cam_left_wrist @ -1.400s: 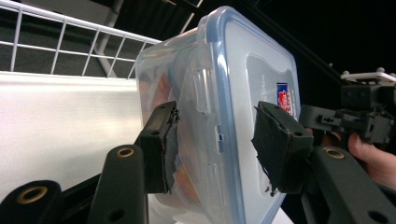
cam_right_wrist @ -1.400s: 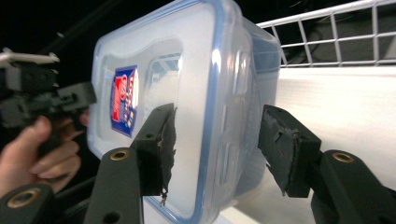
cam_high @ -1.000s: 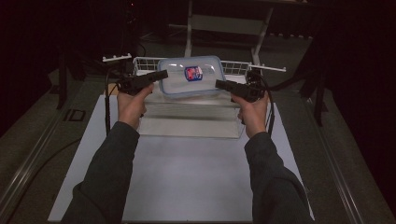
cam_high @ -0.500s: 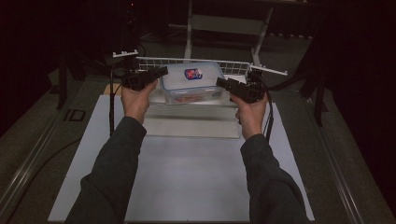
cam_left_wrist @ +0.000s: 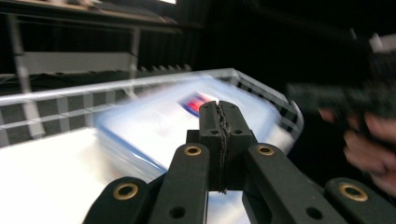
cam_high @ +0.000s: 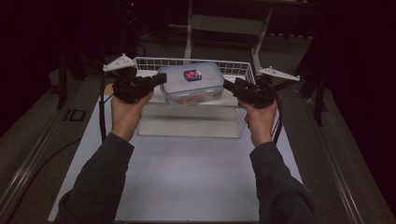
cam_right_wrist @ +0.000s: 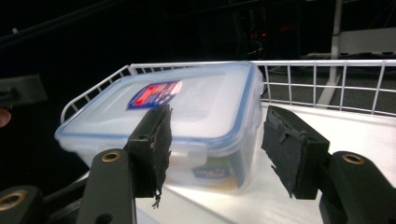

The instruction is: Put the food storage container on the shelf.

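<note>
- Nearest to the camera, in the lower half of the high view, two forearms come up from the bottom edge over the white table (cam_high: 187, 177).
- In the middle left of that view is the left gripper (cam_high: 161, 78). In the left gripper view its jaws are pressed together with nothing between them, and the tip lies against the left end of the box (cam_high: 190, 83).
- In the middle right is the right gripper (cam_high: 227, 85). In the right gripper view its jaws stand wide apart, and the right end of the box (cam_right_wrist: 187, 121) sits just in front of them, not clamped.
- The box, a clear one with a blue-edged lid and a red and blue label, is in the upper middle of the high view, between the two grippers and inside the wire basket (cam_high: 140, 60).
- Its long axis runs left to right across the frame; the lid faces up, a little tilted.
- I judge that the box has nearly arrived at its place in the basket. What is left, I think, is to settle it flat and draw both grippers away.
</note>
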Available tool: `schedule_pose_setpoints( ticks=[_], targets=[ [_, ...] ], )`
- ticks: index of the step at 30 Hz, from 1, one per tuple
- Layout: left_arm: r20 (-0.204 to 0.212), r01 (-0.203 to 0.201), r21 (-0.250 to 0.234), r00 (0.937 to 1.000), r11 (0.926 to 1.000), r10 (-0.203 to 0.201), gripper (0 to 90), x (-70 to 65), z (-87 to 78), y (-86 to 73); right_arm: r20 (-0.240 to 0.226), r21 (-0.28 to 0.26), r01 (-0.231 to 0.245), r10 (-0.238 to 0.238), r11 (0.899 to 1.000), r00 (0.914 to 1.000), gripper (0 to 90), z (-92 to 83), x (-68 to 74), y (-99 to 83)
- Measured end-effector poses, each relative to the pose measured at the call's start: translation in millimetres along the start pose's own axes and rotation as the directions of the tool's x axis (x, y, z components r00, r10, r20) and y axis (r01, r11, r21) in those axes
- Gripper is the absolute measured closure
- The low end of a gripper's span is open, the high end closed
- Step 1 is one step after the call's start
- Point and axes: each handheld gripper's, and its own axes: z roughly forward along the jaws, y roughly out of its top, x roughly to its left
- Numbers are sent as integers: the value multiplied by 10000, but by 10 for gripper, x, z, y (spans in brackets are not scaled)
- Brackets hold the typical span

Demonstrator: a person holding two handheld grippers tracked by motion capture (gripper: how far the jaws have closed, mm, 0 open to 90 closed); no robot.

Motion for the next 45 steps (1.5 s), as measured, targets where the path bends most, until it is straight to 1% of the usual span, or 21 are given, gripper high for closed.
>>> schedule_pose_setpoints(
  ticks=[1,2,3,5,6,7,8,10,12,13,16,21,24,28,32,33,35,38,42,44,45],
  targets=[
    [202,-239,115,9995,9996,236,892,-62,9,-46,-38,18,67,-67,10000,10000,418,-11,9,-7],
    [319,-345,219,9989,9992,338,892,-93,20,-75,-73,11,179,-179,9998,9998,418,-28,24,-21],
    [458,-508,465,9978,9976,486,892,-137,46,-126,-102,13,225,-225,9997,9997,418,-37,32,-29],
    [699,-695,865,9955,9938,635,892,-179,108,-224,-258,30,280,-279,9996,9993,418,-60,45,-50],
    [718,-728,1024,9953,9921,656,892,-185,133,-262,-304,25,283,-282,9996,9991,419,-73,49,-66],
    [718,-728,1024,9953,9921,656,892,-185,133,-262,-320,28,301,-300,9995,9990,419,-81,50,-76],
    [573,-763,1374,9960,9876,690,892,-174,195,-360,-392,65,291,-288,9996,9988,419,-92,49,-93],
    [395,-618,1639,9976,9845,560,893,-129,254,-434,-453,139,286,-279,9995,9986,420,-108,48,-124],
    [84,-705,1904,9975,9792,701,893,-102,315,-478,-466,197,353,-343,9992,9983,420,-122,46,-155],
    [49,-716,2013,9974,9769,721,894,-81,347,-494,-462,219,373,-363,9991,9983,421,-125,45,-166],
    [-158,-685,2023,9972,9769,732,893,-52,382,-496,-416,368,646,-630,9972,9971,420,-125,67,-209],
    [-685,-293,2194,9966,9752,453,892,64,411,-504,-449,632,1242,-1215,9902,9916,418,-122,133,-261],
    [-824,-97,2192,9962,9756,285,887,114,400,-510,-519,807,1505,-1467,9853,9878,417,-133,162,-307],
    [-1029,-196,2314,9937,9727,445,874,137,392,-498,-540,974,1728,-1682,9801,9843,414,-169,172,-372],
    [-1292,-13,2284,9911,9736,316,867,186,373,-505,-449,1042,1908,-1870,9761,9813,413,-242,158,-439],
    [-1258,6,2164,9917,9763,273,859,192,352,-512,-409,1055,2005,-1973,9740,9795,411,-257,155,-456],
    [-1105,-50,1934,9935,9811,268,832,188,297,-525,-285,1180,2259,-2241,9670,9742,409,-305,145,-506],
    [-1038,-326,1867,9932,9819,528,777,148,206,-545,-211,1370,2629,-2625,9550,9647,409,-399,129,-603],
    [-1092,-776,1761,9892,9813,978,680,81,20,-591,-292,1464,3096,-3087,9395,9507,406,-560,109,-728],
    [-1296,-984,1673,9842,9810,1208,609,37,-84,-636,-278,1406,3234,-3228,9357,9461,403,-662,91,-793],
    [-1386,-1144,1727,9805,9783,1391,590,7,-145,-671,-280,1411,3236,-3229,9356,9460,402,-701,78,-817]
  ],
)
